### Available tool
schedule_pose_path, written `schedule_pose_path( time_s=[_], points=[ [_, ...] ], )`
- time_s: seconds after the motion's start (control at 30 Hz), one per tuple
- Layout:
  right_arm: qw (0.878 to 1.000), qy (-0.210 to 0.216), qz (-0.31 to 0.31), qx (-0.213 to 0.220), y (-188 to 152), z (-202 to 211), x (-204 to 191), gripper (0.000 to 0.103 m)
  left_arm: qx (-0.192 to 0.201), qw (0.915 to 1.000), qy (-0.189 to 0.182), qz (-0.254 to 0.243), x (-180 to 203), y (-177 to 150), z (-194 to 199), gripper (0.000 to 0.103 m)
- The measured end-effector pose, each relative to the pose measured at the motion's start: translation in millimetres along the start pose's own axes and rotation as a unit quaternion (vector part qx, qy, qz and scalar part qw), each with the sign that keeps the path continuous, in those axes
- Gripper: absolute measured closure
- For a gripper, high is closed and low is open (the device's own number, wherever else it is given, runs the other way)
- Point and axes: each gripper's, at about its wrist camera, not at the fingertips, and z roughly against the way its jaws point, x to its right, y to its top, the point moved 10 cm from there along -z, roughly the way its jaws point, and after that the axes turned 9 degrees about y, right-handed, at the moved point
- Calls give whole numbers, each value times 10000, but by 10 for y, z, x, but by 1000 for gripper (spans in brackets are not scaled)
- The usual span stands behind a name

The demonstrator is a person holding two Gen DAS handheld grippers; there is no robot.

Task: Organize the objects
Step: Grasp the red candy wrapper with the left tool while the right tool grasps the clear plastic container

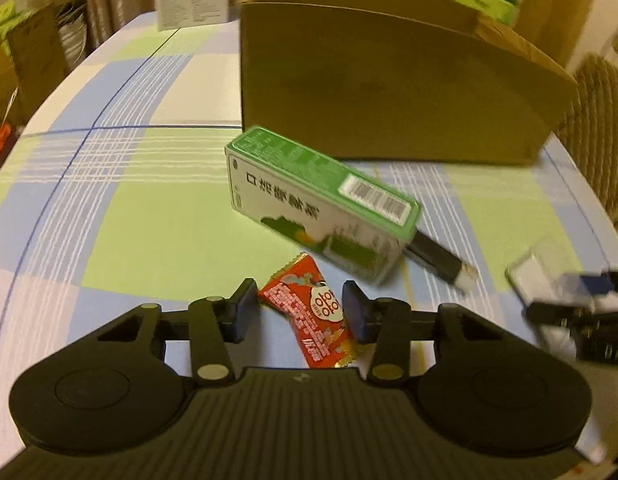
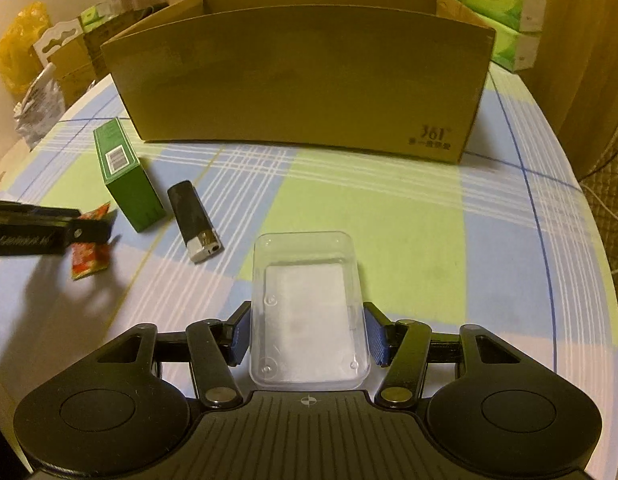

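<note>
Checked tablecloth (image 2: 389,216) bears a cardboard box (image 2: 301,80), contents unseen; right gripper (image 2: 307,334) clasps clear case (image 2: 307,304), seemingly; left gripper (image 1: 299,312) gapes.

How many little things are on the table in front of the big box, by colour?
Green: 1, the green box
Black: 1, the lighter
Red: 1, the snack packet
Clear: 1, the plastic case
Total: 4

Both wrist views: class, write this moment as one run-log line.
left claw: open around red snack packet | right claw: shut on clear plastic case | lighter, green box: on table | cardboard box: behind
</note>
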Motion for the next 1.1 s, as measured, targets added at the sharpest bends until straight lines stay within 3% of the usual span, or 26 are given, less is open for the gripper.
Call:
schedule_pose_path(
  time_s=[0.1,0.4,0.6,0.8,0.97,1.03,1.1],
  points=[
    [10000,-31,40,37,-34,24,-21,49,43,9998,-84,-184,30,-103,73,61],
    [9999,-53,13,105,-52,25,-20,45,0,9997,229,-101,21,-261,174,58],
    [9999,-65,25,144,-59,25,-29,44,176,9992,-16,-364,132,-262,181,58],
    [9998,-69,38,156,-67,28,-33,44,156,9983,470,-307,62,-284,264,52],
    [9998,-66,30,158,-62,25,-31,43,-86,9994,340,-82,71,-360,242,60],
    [9999,-59,20,160,-62,24,-34,43,-24,9993,293,-214,114,-355,246,75],
    [9999,-57,11,154,-56,18,-35,42,8,9991,268,-321,152,-345,247,79]
  ],
)
